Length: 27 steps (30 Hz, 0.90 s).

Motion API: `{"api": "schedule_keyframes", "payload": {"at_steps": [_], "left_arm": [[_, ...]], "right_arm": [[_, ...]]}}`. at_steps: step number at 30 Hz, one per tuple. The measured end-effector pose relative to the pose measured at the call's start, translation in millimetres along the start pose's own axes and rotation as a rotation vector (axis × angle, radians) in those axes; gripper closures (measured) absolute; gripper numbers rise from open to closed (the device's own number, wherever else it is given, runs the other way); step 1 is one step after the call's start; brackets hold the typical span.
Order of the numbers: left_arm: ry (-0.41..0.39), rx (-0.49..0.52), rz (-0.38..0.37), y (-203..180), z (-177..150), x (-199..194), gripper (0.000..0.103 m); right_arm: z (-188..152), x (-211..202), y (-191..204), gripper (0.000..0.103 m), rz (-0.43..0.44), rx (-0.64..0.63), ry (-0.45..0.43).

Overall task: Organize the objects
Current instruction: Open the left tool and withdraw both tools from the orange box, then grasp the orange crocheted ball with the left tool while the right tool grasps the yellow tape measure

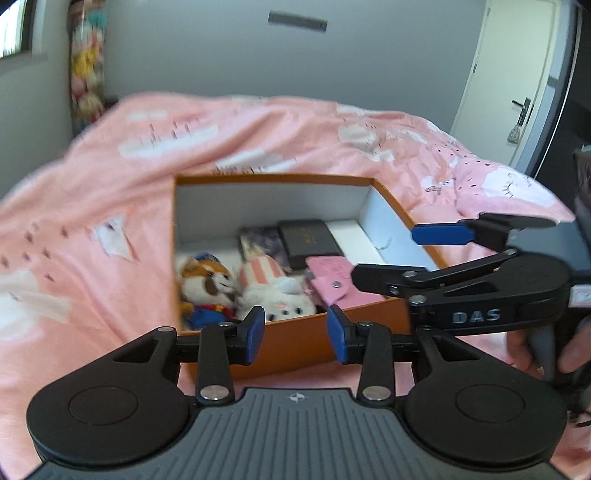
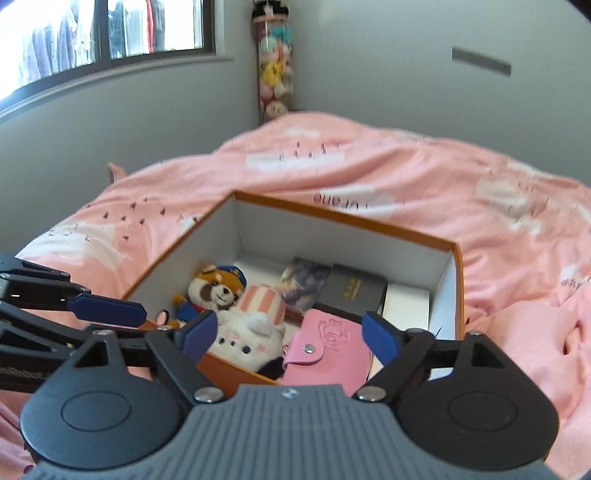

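An orange box (image 1: 284,345) (image 2: 458,266) with white inside walls sits on the pink bed. Inside lie a fox plush (image 1: 205,286) (image 2: 216,290), a white striped plush (image 1: 273,291) (image 2: 255,325), a pink wallet (image 1: 332,280) (image 2: 328,347), a black case (image 1: 308,238) (image 2: 351,291) and a dark patterned card (image 1: 262,243) (image 2: 303,282). My left gripper (image 1: 295,332) is open and empty just in front of the box's near wall. My right gripper (image 2: 288,336) is open and empty above the wallet; in the left wrist view it (image 1: 384,254) reaches in from the right.
The pink duvet (image 1: 110,229) (image 2: 498,206) covers the bed all around the box. A tall tube of plush toys (image 2: 275,66) stands in the room corner. A window (image 2: 92,33) is on the left wall and a white door (image 1: 506,74) is at the right.
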<state>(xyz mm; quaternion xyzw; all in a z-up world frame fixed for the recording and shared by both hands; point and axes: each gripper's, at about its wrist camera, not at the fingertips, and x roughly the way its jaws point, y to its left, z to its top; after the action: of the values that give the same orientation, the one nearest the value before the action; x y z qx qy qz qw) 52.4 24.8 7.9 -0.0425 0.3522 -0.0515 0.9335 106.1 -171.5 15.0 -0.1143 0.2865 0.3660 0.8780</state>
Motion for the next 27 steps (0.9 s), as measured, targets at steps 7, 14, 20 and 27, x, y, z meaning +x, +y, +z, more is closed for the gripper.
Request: {"api": "schedule_keyframes", "payload": {"at_steps": [7,14,20,27], "left_arm": [[-0.016,0.036,0.074,2,-18,-15,0.056],[0.145,0.057,0.128,12,-39,-4,0.057],[0.290,0.038,0.136,25,-56,6,0.057],[0.365,0.018,0.133,36,-68,10,0.057]], "right_arm": [[-19,-16,14,0.010,0.020,0.048,-0.004],[-44,0,41,0.011,0.080,0.053,0.173],[-60,23,63,0.031,0.135,0.009,0.309],[-73,45,85,0.037,0.205,-0.071,0.404]]}}
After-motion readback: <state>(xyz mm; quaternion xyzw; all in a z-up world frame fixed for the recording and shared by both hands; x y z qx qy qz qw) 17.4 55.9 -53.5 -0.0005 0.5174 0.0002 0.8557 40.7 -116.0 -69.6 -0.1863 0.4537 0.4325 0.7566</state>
